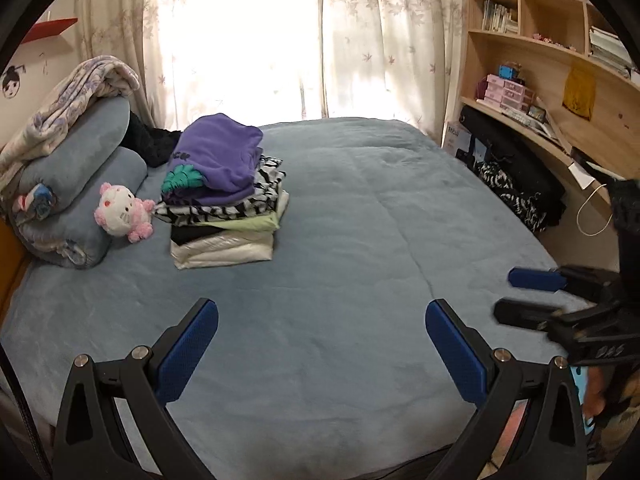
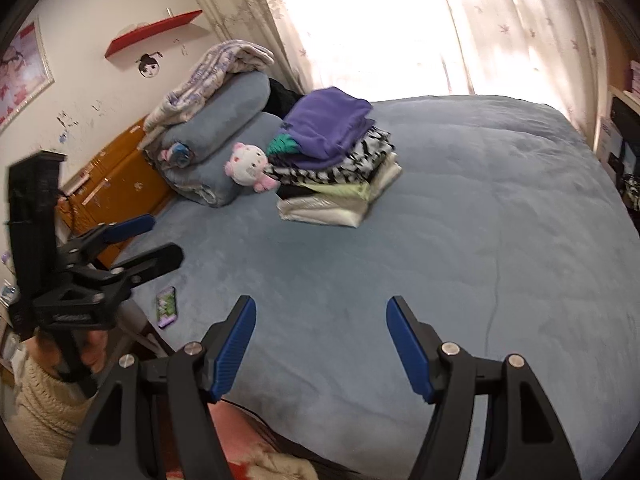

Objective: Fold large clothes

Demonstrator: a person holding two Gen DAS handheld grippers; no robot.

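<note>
Bed [image 1: 340, 240] was covered w/ matt, plush blue cloth. Bottom item of stack [image 1: 224, 252] looked glossy, satin-like; purple top [image 1: 224, 156] fleecy. Fingers [image 1: 188, 348] were faced w/ ribbed blue pads on matt black plastic, w/ metal pins. Shelves [image 1: 532, 52] were pale wood.

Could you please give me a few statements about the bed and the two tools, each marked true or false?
1. A purple garment tops the stack of folded clothes. True.
2. The left tool is shut on a shirt. False: its jaws stand open with nothing between them.
3. The plush toy lies beside the stack, toward the rolled blankets. True.
4. The right tool grips the bed cover. False: it is open and holds nothing.
5. A phone lies near the bed's edge. True.
</note>
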